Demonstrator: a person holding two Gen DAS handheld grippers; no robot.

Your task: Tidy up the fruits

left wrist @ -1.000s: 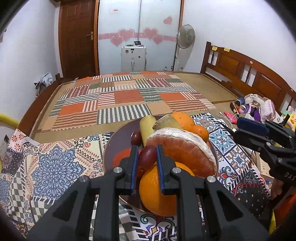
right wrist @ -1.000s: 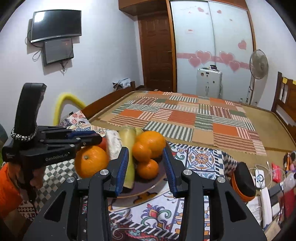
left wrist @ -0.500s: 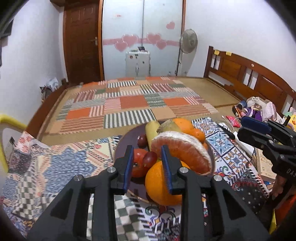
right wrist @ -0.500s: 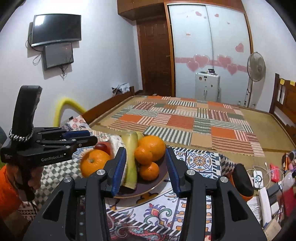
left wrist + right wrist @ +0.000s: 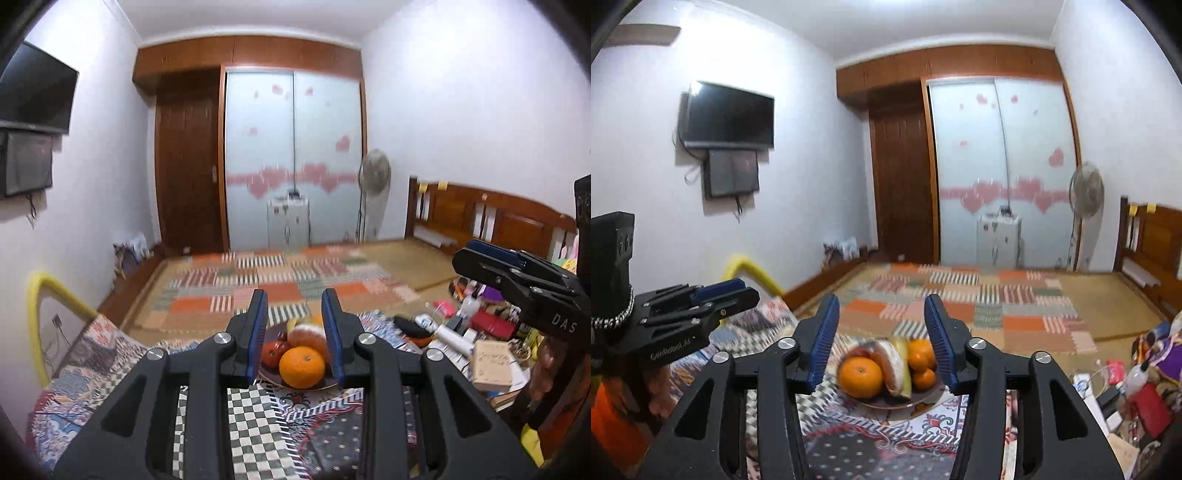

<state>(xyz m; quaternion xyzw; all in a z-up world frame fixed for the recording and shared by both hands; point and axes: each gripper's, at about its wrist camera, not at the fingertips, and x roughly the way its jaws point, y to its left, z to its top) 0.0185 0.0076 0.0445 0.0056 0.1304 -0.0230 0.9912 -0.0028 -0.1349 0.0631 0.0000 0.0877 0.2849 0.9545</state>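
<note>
A dark plate (image 5: pixel 271 377) (image 5: pixel 886 404) of fruit sits on a patterned cloth. It holds a big orange (image 5: pixel 301 367) (image 5: pixel 860 376), a peeled pomelo piece (image 5: pixel 306 338) (image 5: pixel 888 363), a red tomato (image 5: pixel 272 353), small oranges (image 5: pixel 920 354) and a banana (image 5: pixel 903 365). My left gripper (image 5: pixel 294 326) is open and empty, raised well back from the plate. My right gripper (image 5: pixel 881 338) is open and empty, also raised back from it. Each gripper shows in the other's view: the right one (image 5: pixel 517 280), the left one (image 5: pixel 698 302).
The patterned cloth (image 5: pixel 258 439) covers the table. Clutter of boxes, bottles and cables (image 5: pixel 465 332) lies to the right (image 5: pixel 1123 387). A patchwork mat (image 5: pixel 280 284) covers the bed beyond. A yellow tube (image 5: pixel 37 314) stands at the left.
Both grippers have pulled back and up from the plate, so the fruit looks smaller and farther. The left gripper let go of the dark grape and opened wider. The right jaws also widened.
</note>
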